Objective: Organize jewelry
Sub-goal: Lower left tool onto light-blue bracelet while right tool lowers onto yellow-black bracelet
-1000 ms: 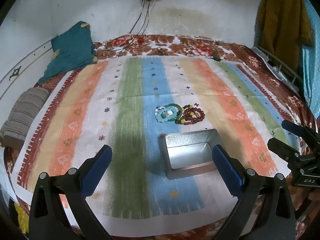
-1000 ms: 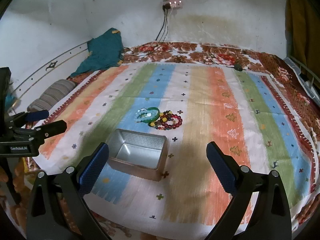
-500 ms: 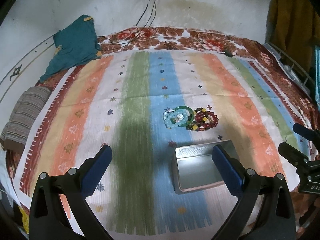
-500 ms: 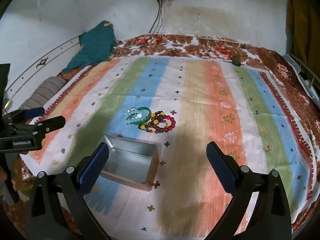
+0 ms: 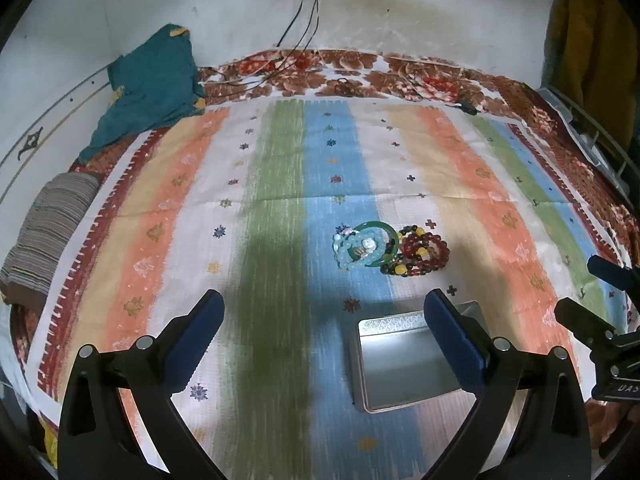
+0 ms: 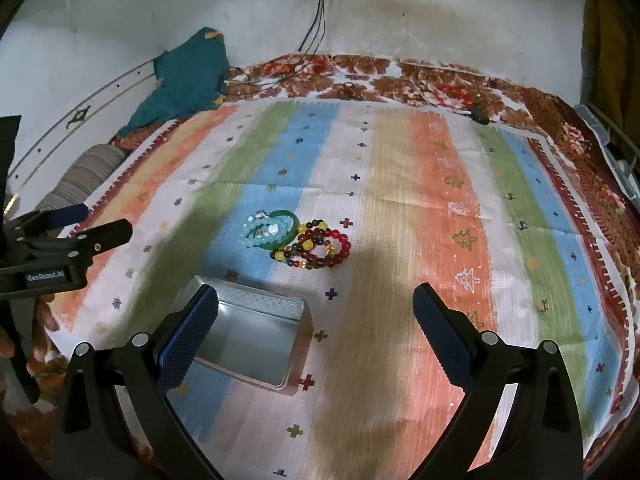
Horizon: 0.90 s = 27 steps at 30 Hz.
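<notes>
A small pile of jewelry lies on the striped cloth: a green bangle (image 5: 390, 231) (image 6: 289, 215), a pale blue bead bracelet (image 5: 349, 250) (image 6: 256, 236) and red and yellow bead bracelets (image 5: 422, 254) (image 6: 320, 246). Nearer to me stands an open silver tin box (image 5: 400, 364) (image 6: 256, 340) with nothing in it. My left gripper (image 5: 320, 320) is open, short of the jewelry, its right finger over the box. My right gripper (image 6: 316, 314) is open too, its left finger above the box. Each gripper also shows at the edge of the other's view.
The striped cloth (image 5: 180, 200) covers a floral bedspread (image 5: 400, 76). A teal garment (image 5: 152, 88) and a folded striped cloth (image 5: 44, 228) lie at the left. Cables (image 5: 308, 12) hang from a wall socket. Mustard fabric (image 5: 584, 24) hangs at the right. A hand (image 6: 40, 332) holds the left gripper.
Both grippers have moved forward over the bed, so the jewelry and the box sit lower and closer in both views. Both stay open.
</notes>
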Each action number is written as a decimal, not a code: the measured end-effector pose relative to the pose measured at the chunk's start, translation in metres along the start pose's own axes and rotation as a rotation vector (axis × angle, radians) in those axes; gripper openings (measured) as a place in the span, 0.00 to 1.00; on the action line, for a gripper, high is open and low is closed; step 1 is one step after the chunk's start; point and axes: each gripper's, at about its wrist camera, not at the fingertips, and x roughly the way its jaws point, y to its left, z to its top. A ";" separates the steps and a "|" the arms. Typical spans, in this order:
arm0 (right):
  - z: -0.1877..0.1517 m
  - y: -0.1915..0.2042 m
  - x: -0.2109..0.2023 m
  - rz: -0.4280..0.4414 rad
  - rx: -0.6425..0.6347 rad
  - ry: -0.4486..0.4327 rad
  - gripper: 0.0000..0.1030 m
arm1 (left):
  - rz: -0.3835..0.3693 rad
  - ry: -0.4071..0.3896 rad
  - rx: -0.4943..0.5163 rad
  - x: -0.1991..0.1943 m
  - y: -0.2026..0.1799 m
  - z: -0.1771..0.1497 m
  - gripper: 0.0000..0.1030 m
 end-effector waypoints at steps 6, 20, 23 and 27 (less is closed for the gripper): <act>0.005 -0.001 0.012 -0.001 -0.003 0.024 0.96 | 0.010 0.031 -0.014 0.014 0.003 0.005 0.95; 0.015 -0.009 0.044 0.010 0.015 0.103 0.96 | 0.021 0.099 -0.016 0.049 0.004 0.015 0.95; 0.017 -0.010 0.050 0.009 0.015 0.116 0.96 | 0.020 0.107 -0.016 0.056 0.004 0.017 0.95; 0.019 -0.013 0.058 0.012 0.024 0.132 0.96 | 0.023 0.129 -0.017 0.069 0.006 0.020 0.95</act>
